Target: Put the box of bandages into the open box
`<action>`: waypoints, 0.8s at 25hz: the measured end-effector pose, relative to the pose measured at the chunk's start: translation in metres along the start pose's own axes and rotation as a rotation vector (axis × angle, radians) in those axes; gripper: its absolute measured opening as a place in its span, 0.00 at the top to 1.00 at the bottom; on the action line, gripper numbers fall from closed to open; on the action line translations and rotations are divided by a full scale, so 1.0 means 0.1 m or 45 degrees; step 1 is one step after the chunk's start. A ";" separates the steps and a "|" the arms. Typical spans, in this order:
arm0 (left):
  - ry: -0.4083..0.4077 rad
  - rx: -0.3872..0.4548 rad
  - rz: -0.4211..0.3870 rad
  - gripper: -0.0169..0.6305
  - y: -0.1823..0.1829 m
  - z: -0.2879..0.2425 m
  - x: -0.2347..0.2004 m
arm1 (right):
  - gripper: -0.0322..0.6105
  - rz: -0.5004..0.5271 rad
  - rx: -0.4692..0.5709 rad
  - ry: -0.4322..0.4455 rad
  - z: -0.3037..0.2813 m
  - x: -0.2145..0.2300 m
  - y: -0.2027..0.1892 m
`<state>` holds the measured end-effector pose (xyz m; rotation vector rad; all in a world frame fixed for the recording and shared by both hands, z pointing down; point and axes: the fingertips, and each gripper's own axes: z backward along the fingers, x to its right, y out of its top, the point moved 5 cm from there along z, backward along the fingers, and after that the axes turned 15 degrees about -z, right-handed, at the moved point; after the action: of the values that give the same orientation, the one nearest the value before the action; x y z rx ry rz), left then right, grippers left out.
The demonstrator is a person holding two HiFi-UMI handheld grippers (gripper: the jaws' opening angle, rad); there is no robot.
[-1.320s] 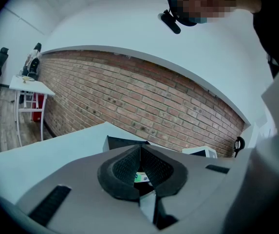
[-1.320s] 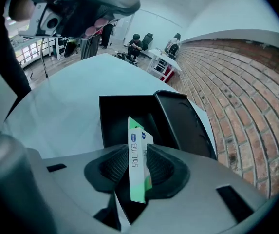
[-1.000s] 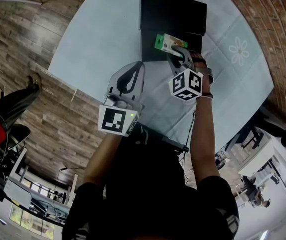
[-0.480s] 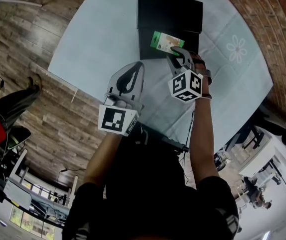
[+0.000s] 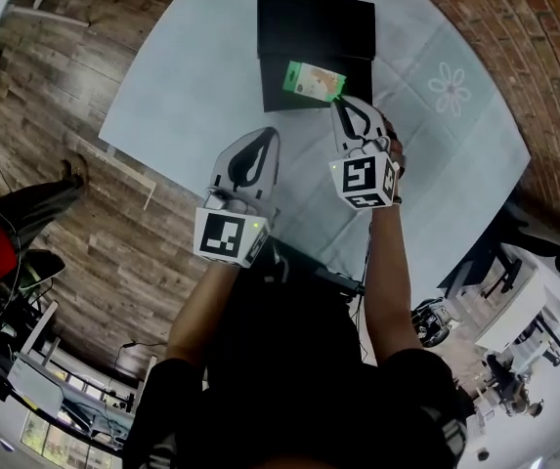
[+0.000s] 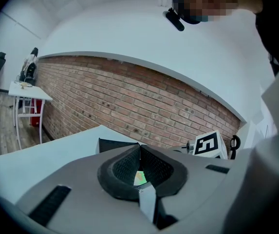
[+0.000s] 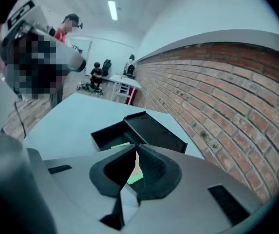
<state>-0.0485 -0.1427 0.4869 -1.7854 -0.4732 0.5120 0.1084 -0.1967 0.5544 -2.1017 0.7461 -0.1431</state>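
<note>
Having dropped the box of bandages (image 5: 314,81) into the open box (image 5: 274,92), right gripper (image 5: 338,104) gapes slightly; left gripper (image 5: 274,136) jaws closed.

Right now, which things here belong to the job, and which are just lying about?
Job: box of bandages, open box, right gripper.
Lying about: flower print on the cloth, white desk by the wall, empty left gripper.
</note>
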 end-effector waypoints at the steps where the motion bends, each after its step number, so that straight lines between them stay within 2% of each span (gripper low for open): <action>1: -0.002 0.002 -0.005 0.92 0.04 0.04 0.05 | 0.89 -0.069 0.036 -0.013 0.10 0.01 0.04; 5: -0.004 0.025 -0.022 0.92 0.14 0.20 0.24 | 0.90 -0.285 0.164 -0.064 0.50 0.01 0.10; 13: 0.002 0.065 -0.090 0.92 0.35 0.55 0.69 | 0.90 -0.599 0.298 -0.100 1.31 -0.08 0.00; 17: 0.011 0.070 -0.108 0.92 0.38 0.77 0.94 | 0.90 -0.708 0.374 -0.105 1.75 -0.13 -0.07; 20: 0.016 0.084 -0.137 0.92 0.41 0.93 1.12 | 0.90 -0.737 0.422 -0.095 2.04 -0.23 -0.08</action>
<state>-0.0067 -0.0171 0.4134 -1.6894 -0.5346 0.4365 0.1672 -0.0365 0.4396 -1.9311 0.0428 -0.4662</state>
